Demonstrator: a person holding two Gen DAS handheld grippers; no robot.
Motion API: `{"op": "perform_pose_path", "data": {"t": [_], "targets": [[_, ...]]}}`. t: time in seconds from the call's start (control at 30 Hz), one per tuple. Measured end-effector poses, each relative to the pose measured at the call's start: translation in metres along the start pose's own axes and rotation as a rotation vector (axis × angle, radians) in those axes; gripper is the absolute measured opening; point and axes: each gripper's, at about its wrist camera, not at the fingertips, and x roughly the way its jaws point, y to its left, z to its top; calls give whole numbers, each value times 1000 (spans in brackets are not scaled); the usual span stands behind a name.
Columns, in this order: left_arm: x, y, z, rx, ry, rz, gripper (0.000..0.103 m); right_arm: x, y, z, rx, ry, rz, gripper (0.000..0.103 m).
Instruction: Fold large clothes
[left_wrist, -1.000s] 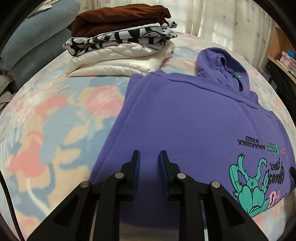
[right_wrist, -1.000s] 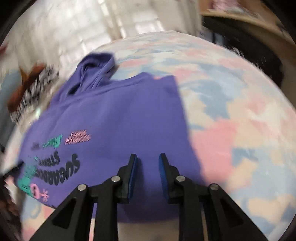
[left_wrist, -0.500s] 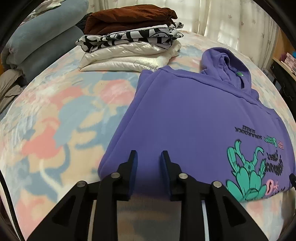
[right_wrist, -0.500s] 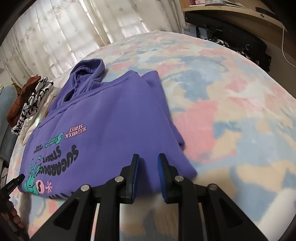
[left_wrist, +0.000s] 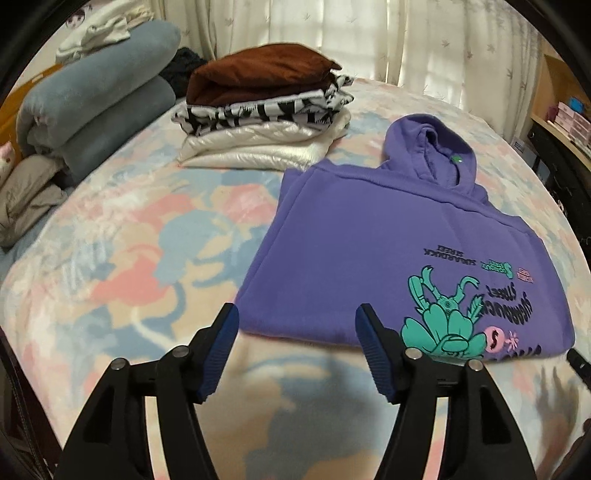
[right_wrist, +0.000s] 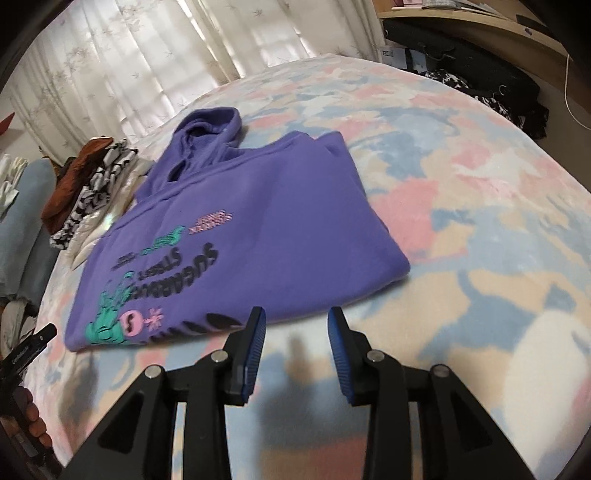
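**Folded hoodie lies free on the bed, both grippers empty**

The bed (left_wrist: 110, 251), under a fuzzy pastel blanket, gives a broad soft folding surface. On it, near its front edge, lies the purple hoodie (left_wrist: 369, 240): thick fleece in a compact rectangle, hood flat at the far end. Beyond it sits a stack of folded clothes (left_wrist: 266, 118), probably finished pieces. The left gripper (left_wrist: 297, 325) and right gripper (right_wrist: 297, 328) hover just short of the hem, jaws spread and grasping nothing.
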Motion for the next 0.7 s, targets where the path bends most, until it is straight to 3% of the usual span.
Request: {"op": "perform_pose_path", "data": {"t": [0.13,0.2,0.27,0.4,0.57,0.7], "targets": [[-23,-2,4,30,-34,11,73,-22,2,7,-1,-20,29,35],[-30,-4,6,51,-36,19,77,-32,4,13,-3,-26,46,39],[-40,-7,9,76,-48,22,78,-38,7,17,-7,-28,46,50],[-57,-10,19,131,-85,33,84,-51,19,31,-56,-40,58,51],[-67,-18,53,211,-129,23,86,-60,37,65,-145,-62,54,51],[-64,-34,100,263,-155,-45,86,-67,53,110,-221,-106,51,51]]}}
